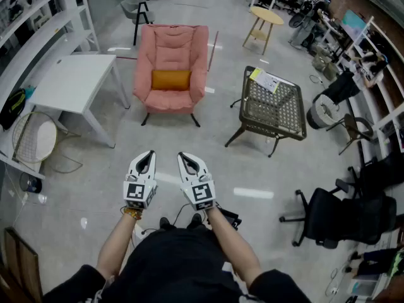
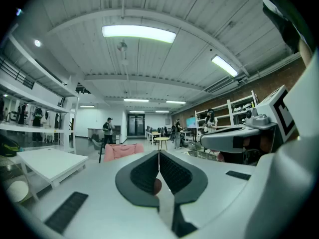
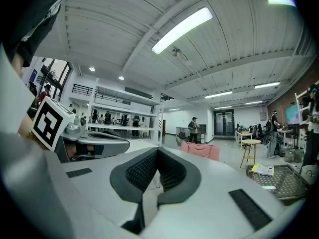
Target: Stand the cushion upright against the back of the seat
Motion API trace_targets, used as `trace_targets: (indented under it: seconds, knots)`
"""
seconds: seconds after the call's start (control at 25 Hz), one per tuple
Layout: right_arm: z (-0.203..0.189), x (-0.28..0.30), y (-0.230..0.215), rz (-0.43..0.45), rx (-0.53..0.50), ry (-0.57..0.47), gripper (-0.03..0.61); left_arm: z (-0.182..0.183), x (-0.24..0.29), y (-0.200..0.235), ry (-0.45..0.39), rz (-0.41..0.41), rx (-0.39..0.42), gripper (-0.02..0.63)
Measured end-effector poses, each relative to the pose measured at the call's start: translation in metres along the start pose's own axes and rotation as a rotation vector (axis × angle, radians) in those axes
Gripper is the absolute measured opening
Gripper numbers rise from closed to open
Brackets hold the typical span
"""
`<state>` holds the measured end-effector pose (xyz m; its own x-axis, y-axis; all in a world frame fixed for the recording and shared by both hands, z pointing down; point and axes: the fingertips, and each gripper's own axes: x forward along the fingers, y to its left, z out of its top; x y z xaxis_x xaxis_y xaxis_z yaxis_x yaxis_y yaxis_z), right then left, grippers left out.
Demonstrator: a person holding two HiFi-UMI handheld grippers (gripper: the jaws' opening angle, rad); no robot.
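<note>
Pink quilted armchair (image 1: 170, 65), one only. One smooth orange rectangular cushion (image 1: 170, 79) on its seat by the backrest, lean hard to judge from above. Two white tools, left tool (image 1: 146, 154) and right tool (image 1: 184, 156), both pinched closed on nothing, well apart from the armchair.

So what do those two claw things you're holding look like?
Both are white plastic. The left claw and right claw each taper to a point, with dark ribbed pads inside. Behind each sits a cube with black-and-white square markers. The person wears black sleeves.
</note>
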<state>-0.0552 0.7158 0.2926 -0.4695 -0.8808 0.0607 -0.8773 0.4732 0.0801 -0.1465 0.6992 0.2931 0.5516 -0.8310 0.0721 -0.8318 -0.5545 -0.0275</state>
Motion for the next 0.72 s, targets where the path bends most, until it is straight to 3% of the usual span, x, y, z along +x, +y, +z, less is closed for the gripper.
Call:
trace_targets:
  seconds: [0.28, 0.72]
  knots:
    - [0.006, 0.02, 0.024, 0.063, 0.072, 0.019, 0.016, 0.0, -0.002, 0.022, 0.007, -0.007, -0.002, 0.015]
    - [0.003, 0.052, 0.049, 0.003, 0.025, -0.002, 0.017, -0.003, -0.013, 0.061, -0.003, -0.018, -0.001, 0.015]
